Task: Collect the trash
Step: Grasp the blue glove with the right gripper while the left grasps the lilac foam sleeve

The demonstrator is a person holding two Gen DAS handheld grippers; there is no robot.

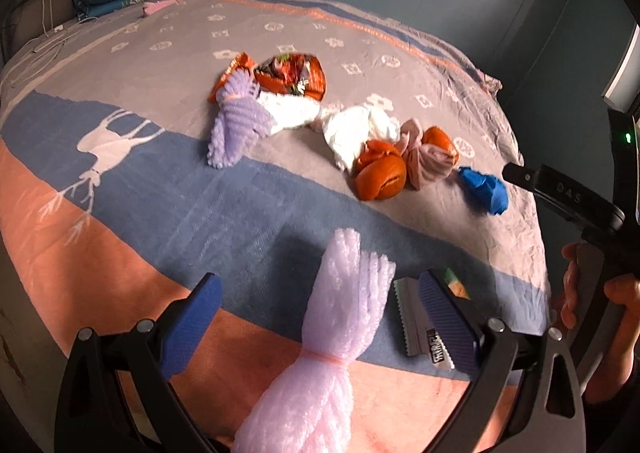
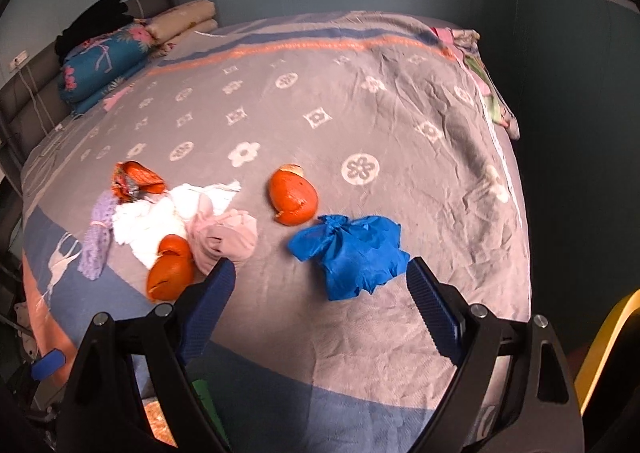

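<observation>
Several pieces of trash lie scattered on the bed [image 2: 360, 101], which is covered by a grey, blue and peach blanket with a white deer. Going left to right in the right wrist view: a lilac foam net [image 2: 95, 249], an orange snack wrapper [image 2: 136, 179], crumpled white tissue [image 2: 160, 217], an orange peel [image 2: 170, 273], a pink knotted bag [image 2: 224, 239], a second orange peel [image 2: 292, 195] and a crumpled blue glove [image 2: 352, 253]. The right hand-held gripper [image 2: 320, 305] hangs above the blanket with its jaws wide and nothing between them; the blue glove lies just ahead of its right finger. In the left wrist view, the left hand-held gripper [image 1: 320, 317] is likewise spread wide, a pale pink foam net [image 1: 336, 317] lying between its fingers without touching either pad, and a small silver wrapper [image 1: 416, 321] beside its right finger. Folded quilts [image 2: 104, 57] sit at the headboard.
</observation>
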